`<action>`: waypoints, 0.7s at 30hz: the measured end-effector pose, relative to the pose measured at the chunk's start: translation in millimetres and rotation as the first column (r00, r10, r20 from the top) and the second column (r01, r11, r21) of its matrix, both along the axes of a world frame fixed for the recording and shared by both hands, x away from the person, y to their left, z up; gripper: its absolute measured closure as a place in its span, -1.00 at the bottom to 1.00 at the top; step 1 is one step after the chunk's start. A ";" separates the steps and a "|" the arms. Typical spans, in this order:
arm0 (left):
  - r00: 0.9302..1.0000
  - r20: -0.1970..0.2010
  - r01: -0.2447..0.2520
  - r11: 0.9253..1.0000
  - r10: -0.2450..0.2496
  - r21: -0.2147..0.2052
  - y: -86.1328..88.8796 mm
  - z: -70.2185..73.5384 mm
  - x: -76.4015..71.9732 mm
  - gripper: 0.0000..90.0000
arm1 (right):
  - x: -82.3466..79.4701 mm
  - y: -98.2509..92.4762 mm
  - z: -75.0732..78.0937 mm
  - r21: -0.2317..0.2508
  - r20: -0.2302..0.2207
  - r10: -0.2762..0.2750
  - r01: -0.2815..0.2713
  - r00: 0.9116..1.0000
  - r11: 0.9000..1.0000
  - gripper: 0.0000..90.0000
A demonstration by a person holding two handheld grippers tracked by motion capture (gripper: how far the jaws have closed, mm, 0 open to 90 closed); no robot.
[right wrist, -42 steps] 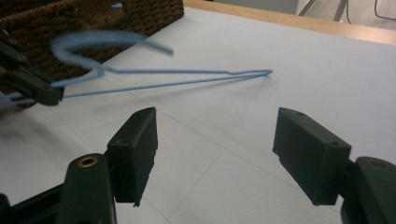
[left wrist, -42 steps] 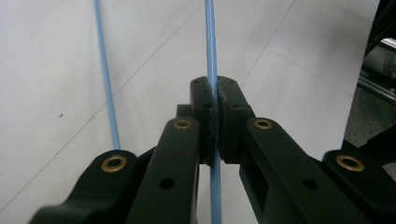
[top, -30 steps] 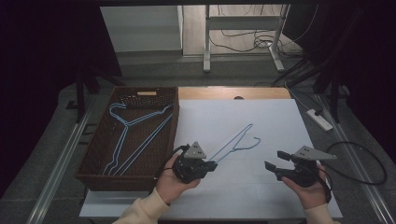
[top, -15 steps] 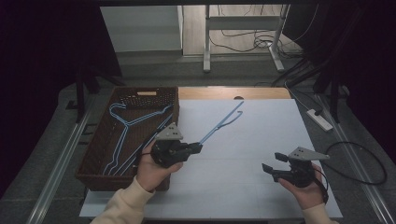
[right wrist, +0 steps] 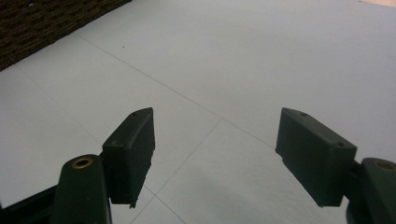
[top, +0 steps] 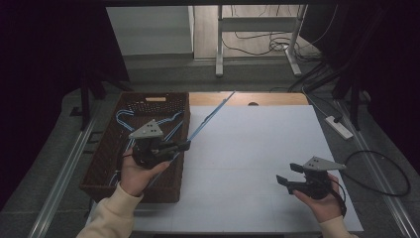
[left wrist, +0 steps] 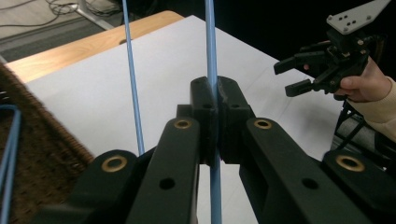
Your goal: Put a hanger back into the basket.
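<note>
A light blue wire hanger [top: 210,115] is held up in the air, slanting from the basket's right rim toward the table's far edge. My left gripper [top: 184,145] is shut on one of its wires, which runs straight up between the closed jaws [left wrist: 211,56] in the left gripper view; a second wire [left wrist: 133,88] passes to the left. My right gripper [top: 286,177] rests low over the white tabletop near the front right, jaws apart with nothing between them [right wrist: 215,154]. It also shows far off in the left gripper view [left wrist: 299,74].
A dark woven basket [top: 101,163] stands at the table's left and holds more blue hangers [top: 124,119]. A white sheet [top: 257,148] covers the table, with a wooden strip [top: 267,98] along its far edge. Cables and a power strip [top: 339,126] lie on the floor to the right.
My left gripper has lifted the hanger off the white sheet and carried it left to above the basket's right rim. The right gripper has stayed almost where it was.
</note>
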State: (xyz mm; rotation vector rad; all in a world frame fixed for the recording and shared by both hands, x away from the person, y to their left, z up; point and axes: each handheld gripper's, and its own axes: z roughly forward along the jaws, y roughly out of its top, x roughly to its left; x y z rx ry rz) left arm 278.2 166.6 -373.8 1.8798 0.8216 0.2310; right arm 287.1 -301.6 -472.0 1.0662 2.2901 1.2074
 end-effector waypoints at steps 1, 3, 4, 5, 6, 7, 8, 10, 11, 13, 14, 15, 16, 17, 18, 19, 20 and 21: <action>1.000 0.000 -0.007 1.000 0.007 -0.003 3.4 -0.1 0.4 0.92 | 0.0 0.0 -0.1 -0.001 -0.001 0.000 0.000 1.000 1.000 -0.36; 1.000 -0.007 -0.015 1.000 0.014 -0.016 10.5 -1.1 1.7 0.92 | -0.1 0.2 -0.4 -0.001 -0.003 0.000 0.000 1.000 1.000 -0.36; 1.000 -0.012 -0.018 0.999 0.018 -0.027 15.0 -2.1 2.8 0.92 | -0.1 0.3 -0.4 -0.002 -0.003 0.000 0.000 1.000 1.000 -0.36; 1.000 -0.015 -0.023 0.999 0.022 -0.032 17.7 -2.6 3.3 0.92 | 0.0 0.3 -0.6 -0.004 -0.003 0.000 0.000 1.000 1.000 -0.36; 0.999 -0.017 -0.031 0.999 0.030 -0.036 22.0 -3.3 3.9 0.92 | 0.1 0.3 -0.8 -0.004 -0.004 -0.001 0.001 1.000 1.000 -0.36; 0.999 -0.017 -0.034 0.999 0.034 -0.036 25.6 -3.6 4.5 0.92 | 0.2 0.3 -1.0 -0.003 -0.005 -0.002 0.002 1.000 1.000 -0.36; 0.999 -0.018 -0.037 0.999 0.036 -0.036 28.3 -3.7 4.9 0.92 | 0.2 0.3 -1.1 -0.004 -0.006 -0.002 0.002 1.000 1.000 -0.36; 0.999 -0.014 -0.051 0.998 0.050 -0.036 35.3 -3.5 5.7 0.92 | 0.2 0.3 -1.1 -0.004 -0.005 -0.002 0.002 1.000 1.000 -0.36; 0.998 -0.014 -0.058 0.998 0.057 -0.036 38.9 -3.3 6.1 0.92 | 0.2 0.3 -1.1 -0.004 -0.005 -0.002 0.002 1.000 1.000 -0.36; 0.998 -0.012 -0.069 0.997 0.069 -0.035 46.4 -3.0 7.0 0.92 | 0.1 0.3 -1.1 -0.005 -0.004 -0.004 0.004 1.000 1.000 -0.36; 0.997 -0.012 -0.074 0.997 0.073 -0.036 50.4 -3.0 7.7 0.92 | 0.1 0.2 -1.1 -0.005 -0.004 -0.005 0.005 1.000 1.000 -0.36; 0.997 -0.013 -0.080 0.996 0.079 -0.037 54.3 -3.1 8.2 0.92 | 0.1 0.3 -1.1 -0.004 -0.004 -0.006 0.006 1.000 1.000 -0.36; 0.996 -0.014 -0.086 0.996 0.085 -0.040 58.3 -3.2 8.9 0.92 | 0.2 0.3 -1.2 -0.006 -0.004 -0.005 0.005 1.000 1.000 -0.36; 0.996 -0.015 -0.090 0.995 0.090 -0.042 62.4 -3.4 9.8 0.92 | 0.3 0.4 -1.3 -0.007 -0.004 -0.006 0.006 1.000 1.000 -0.36; 0.995 -0.017 -0.095 0.995 0.094 -0.044 66.5 -3.7 10.8 0.92 | 0.3 0.4 -1.3 -0.007 -0.004 -0.006 0.006 1.000 1.000 -0.36; 0.995 -0.016 -0.101 0.994 0.101 -0.042 70.3 -4.1 11.9 0.92 | 0.3 0.4 -1.3 -0.007 -0.005 -0.005 0.005 1.000 1.000 -0.36; 0.994 -0.018 -0.105 0.994 0.104 -0.039 74.1 -4.7 13.3 0.92 | 0.3 0.3 -1.4 -0.008 -0.005 -0.006 0.006 1.000 1.000 -0.36; 0.994 -0.021 -0.110 0.993 0.109 -0.040 77.5 -5.7 14.5 0.92 | 0.4 0.4 -1.4 -0.008 -0.005 -0.006 0.006 1.000 1.000 -0.36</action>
